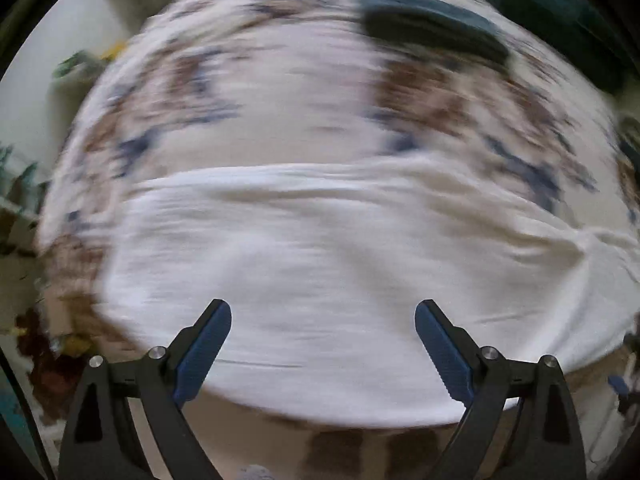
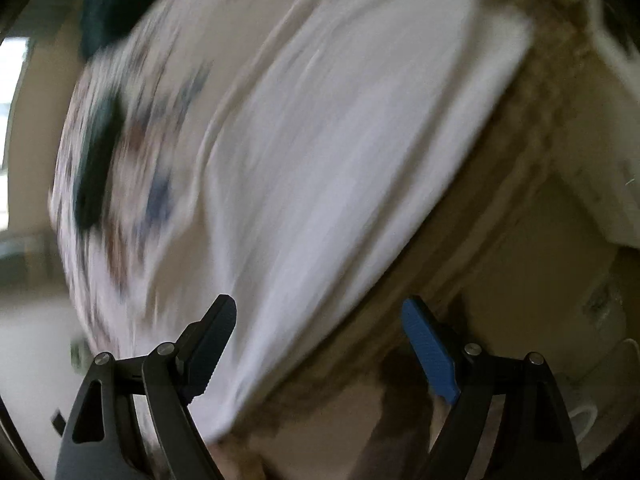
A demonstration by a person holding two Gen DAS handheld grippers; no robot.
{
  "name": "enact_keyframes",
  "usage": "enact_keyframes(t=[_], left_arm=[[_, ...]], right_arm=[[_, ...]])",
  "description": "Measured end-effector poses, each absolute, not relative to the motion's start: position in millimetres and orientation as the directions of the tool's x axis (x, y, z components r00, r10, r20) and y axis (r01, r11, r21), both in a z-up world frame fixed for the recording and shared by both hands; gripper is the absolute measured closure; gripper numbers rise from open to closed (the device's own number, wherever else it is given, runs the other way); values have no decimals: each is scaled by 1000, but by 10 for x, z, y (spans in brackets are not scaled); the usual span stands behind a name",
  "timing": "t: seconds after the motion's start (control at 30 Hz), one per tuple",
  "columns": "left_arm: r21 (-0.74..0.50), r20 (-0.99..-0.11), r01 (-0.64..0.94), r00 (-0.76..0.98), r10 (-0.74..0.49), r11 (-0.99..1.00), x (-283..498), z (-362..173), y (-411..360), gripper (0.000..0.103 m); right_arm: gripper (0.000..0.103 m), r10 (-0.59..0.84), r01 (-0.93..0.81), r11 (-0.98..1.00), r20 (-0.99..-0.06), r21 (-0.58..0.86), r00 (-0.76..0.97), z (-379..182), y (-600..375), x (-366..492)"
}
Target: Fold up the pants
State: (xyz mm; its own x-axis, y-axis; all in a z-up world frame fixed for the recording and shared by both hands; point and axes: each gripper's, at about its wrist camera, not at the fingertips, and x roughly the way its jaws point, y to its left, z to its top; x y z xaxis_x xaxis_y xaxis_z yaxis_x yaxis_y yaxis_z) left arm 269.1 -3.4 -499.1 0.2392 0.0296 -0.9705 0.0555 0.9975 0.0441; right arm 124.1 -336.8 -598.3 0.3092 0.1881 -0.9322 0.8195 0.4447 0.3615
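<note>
White pants (image 1: pixel 320 272) lie spread across a patterned bedspread (image 1: pixel 280 92), blurred by motion. My left gripper (image 1: pixel 323 312) hangs above the white cloth with its jaws wide open and nothing between the fingers. In the right wrist view the same white pants (image 2: pixel 328 160) run diagonally over the bedspread (image 2: pixel 132 140). My right gripper (image 2: pixel 319 312) is open too, above the near edge of the pants, and holds nothing.
A dark green folded garment (image 1: pixel 432 20) lies on the far part of the bedspread, also seen as a dark green garment (image 2: pixel 98 160) at the left. The bed's edge and a tan floor (image 2: pixel 500 280) lie to the right. Clutter (image 1: pixel 48 344) sits beside the bed at left.
</note>
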Motion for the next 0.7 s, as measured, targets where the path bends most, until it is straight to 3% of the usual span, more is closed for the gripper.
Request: enact_keyframes(t=[0.13, 0.3, 0.37, 0.43, 0.7], left_arm=[[45, -979, 133, 202, 17, 990, 2738, -5227, -901, 9], [60, -989, 165, 146, 36, 985, 2753, -5501, -1523, 9], [72, -989, 176, 139, 48, 982, 2748, -5548, -1668, 9], [95, -987, 190, 144, 68, 977, 2745, -5565, -1786, 9], [127, -985, 230, 146, 94, 965, 2727, -5519, -2020, 9]], right_arm=[[16, 42, 875, 340, -935, 344, 351, -5958, -4500, 1105], [19, 30, 885, 281, -925, 370, 378, -6284, -5485, 1176], [35, 49, 872, 267, -909, 411, 413, -6433, -5694, 1208], [87, 56, 866, 280, -908, 414, 415, -6513, -5758, 1278], [92, -6, 854, 309, -897, 418, 442, -6095, -5508, 1153]])
